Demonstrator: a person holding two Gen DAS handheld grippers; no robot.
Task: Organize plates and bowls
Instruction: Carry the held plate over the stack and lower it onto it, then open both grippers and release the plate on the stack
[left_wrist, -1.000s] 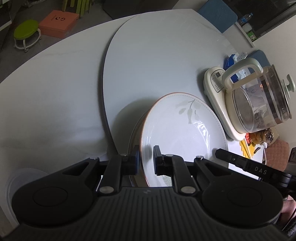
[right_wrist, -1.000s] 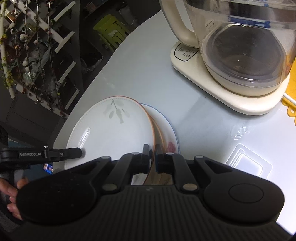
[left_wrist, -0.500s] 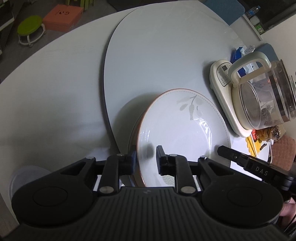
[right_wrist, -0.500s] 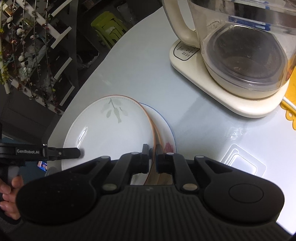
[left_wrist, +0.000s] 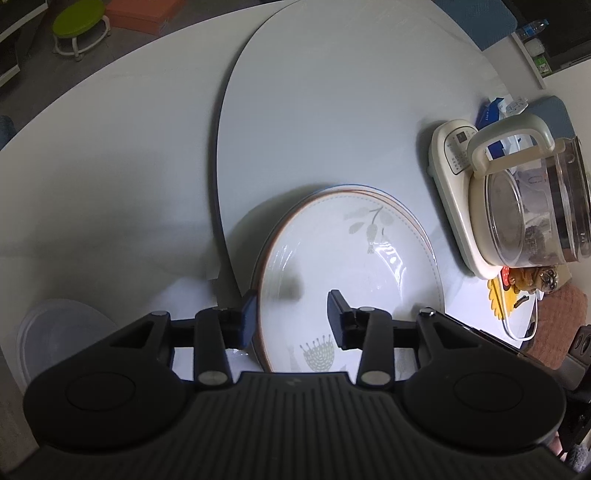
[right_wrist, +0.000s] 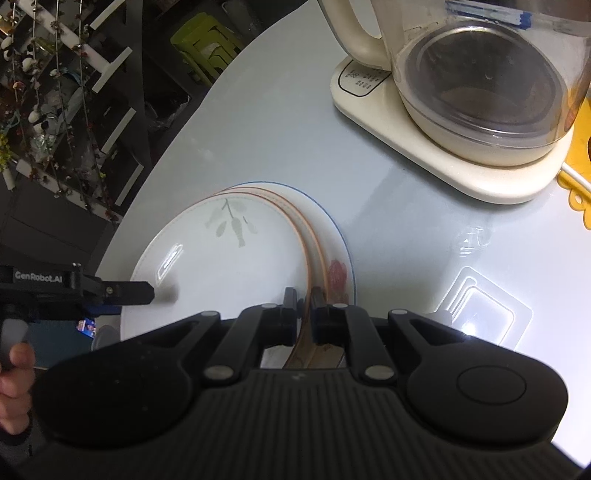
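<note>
Leaf-patterned plate lies on top of a plate stack just ahead of both grippers. Left gripper is spread wide astride its near rim; right gripper is clamped on the opposite rim.

Two wrist cameras, close above the table

Each looks down along its fingers from opposite sides; both share the white leaf-patterned plate and glass kettle.

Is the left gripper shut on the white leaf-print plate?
No: the left gripper is open, its fingers apart astride the rim of the white leaf-print plate.
</note>
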